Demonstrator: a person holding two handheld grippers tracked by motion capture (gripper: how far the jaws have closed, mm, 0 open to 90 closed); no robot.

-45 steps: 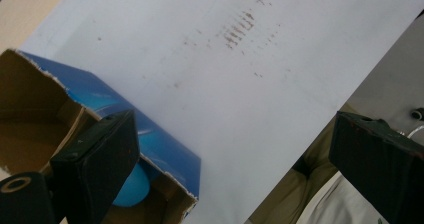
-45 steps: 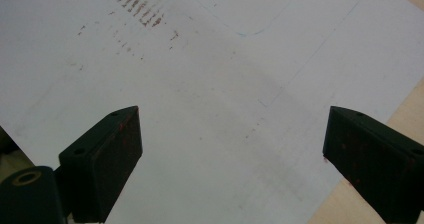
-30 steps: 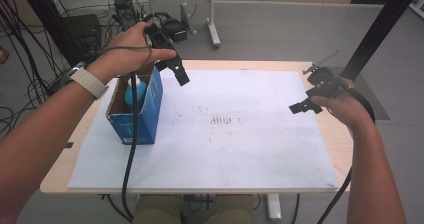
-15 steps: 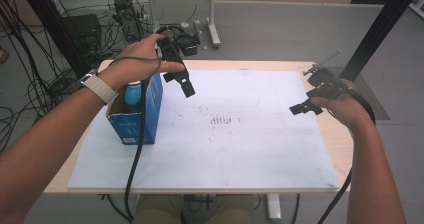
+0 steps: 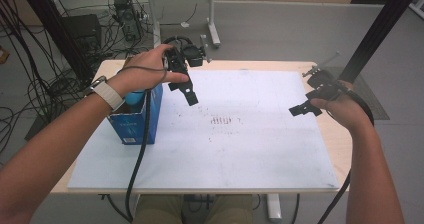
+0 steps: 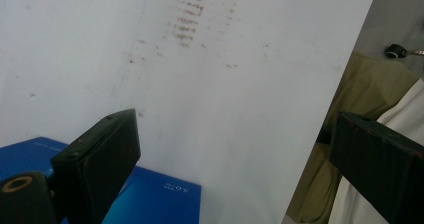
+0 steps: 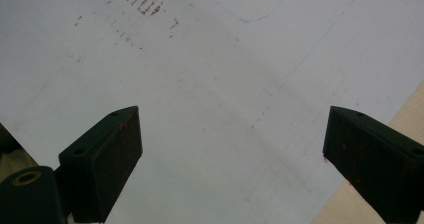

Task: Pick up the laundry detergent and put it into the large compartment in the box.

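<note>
The blue box (image 5: 136,118) sat just below our left gripper (image 5: 186,89), both it and our right gripper (image 5: 306,108) wide apart, holding nothing

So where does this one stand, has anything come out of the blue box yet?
Nothing looks taken out: a light blue object sits inside the blue box, and the white mat holds only smudges. In hand: the left hand-held gripper hangs open beside the box, holding nothing. The right hand-held gripper waits open over the mat's right edge. Any grasping looks left to do.
</note>
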